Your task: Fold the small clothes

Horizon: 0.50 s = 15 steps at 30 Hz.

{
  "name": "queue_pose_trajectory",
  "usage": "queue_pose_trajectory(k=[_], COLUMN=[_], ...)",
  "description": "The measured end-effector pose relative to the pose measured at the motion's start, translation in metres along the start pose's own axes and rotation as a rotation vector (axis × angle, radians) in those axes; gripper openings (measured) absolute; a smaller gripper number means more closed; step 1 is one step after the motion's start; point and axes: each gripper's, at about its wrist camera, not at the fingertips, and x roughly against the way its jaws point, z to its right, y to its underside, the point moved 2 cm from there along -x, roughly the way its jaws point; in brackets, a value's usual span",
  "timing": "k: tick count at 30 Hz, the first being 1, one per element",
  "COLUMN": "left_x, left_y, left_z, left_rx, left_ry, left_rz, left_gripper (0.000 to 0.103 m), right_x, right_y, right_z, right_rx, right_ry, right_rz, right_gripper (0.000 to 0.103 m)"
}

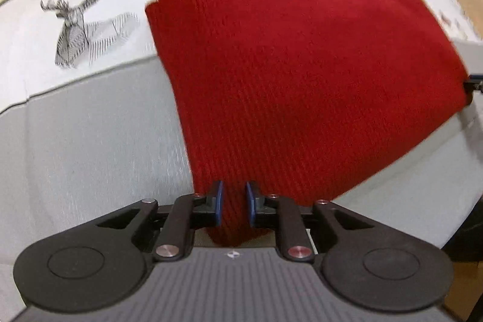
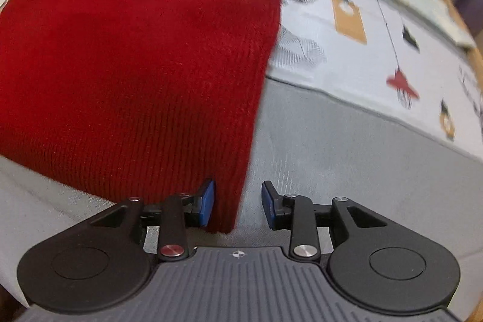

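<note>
Left wrist view: left gripper (image 1: pixel 235 202) pinches the red knit garment (image 1: pixel 302 74); right gripper (image 2: pixel 238 202) stands parted, fabric corner loose between.

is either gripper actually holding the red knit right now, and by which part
The left gripper is shut on the red knit garment, pinching a near corner. The right gripper stands open; the other near corner lies between its pads, unclamped.

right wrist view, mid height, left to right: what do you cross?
red knit cloth → deer drawing → tan tag print → red lamp print, all on the printed table cover.
</note>
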Motion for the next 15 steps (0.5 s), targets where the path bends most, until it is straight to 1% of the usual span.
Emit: queue_pose_trajectory(k=[2, 3, 4, 5, 7, 9, 10, 11, 12, 13, 15], left_x=[0.011, 0.016, 0.019, 0.018, 0.01, -0.003, -0.008, -0.009, -0.008, -0.006, 0.0], left_y=[-0.006, -0.008, -0.01, -0.011, -0.016, -0.012, -0.01, -0.01, -0.011, -0.014, -0.016], left_z=[0.0, -0.002, -0.004, -0.008, -0.014, -0.019, -0.02, -0.021, -0.023, -0.026, -0.029], left_rx=[0.007, 0.017, 0.031, 0.044, 0.067, 0.071, 0.06, 0.053, 0.051, 0.055, 0.065], left_ry=[0.008, 0.006, 0.001, -0.006, -0.031, -0.077, -0.098, -0.107, -0.11, -0.106, -0.101], left_rz=[0.064, 0.091, 0.108, 0.113, 0.083, 0.008, -0.023, -0.026, -0.019, -0.01, 0.014], left_gripper=[0.023, 0.023, 0.024, 0.024, 0.024, 0.024, 0.028, 0.033, 0.033, 0.034, 0.037], right_x=[0.01, 0.011, 0.014, 0.017, 0.02, 0.011, 0.007, 0.0, -0.009, -0.011, -0.01], right_y=[-0.004, -0.011, -0.014, -0.016, -0.02, -0.022, -0.02, -0.018, -0.015, -0.01, -0.011], right_z=[0.002, -0.001, -0.001, 0.0, 0.0, -0.002, -0.007, -0.011, -0.014, -0.02, -0.023], right_rx=[-0.02, -0.029, -0.035, -0.041, -0.05, -0.031, -0.01, 0.017, 0.049, 0.079, 0.106], right_ry=[-0.01, -0.013, -0.011, -0.011, -0.024, -0.029, -0.02, -0.006, 0.012, 0.028, 0.038], right_rz=[0.065, 0.098, 0.128, 0.152, 0.174, 0.147, 0.116, 0.074, 0.026, -0.004, 0.008], right_gripper=[0.035, 0.037, 0.037, 0.037, 0.039, 0.047, 0.047, 0.048, 0.048, 0.048, 0.048])
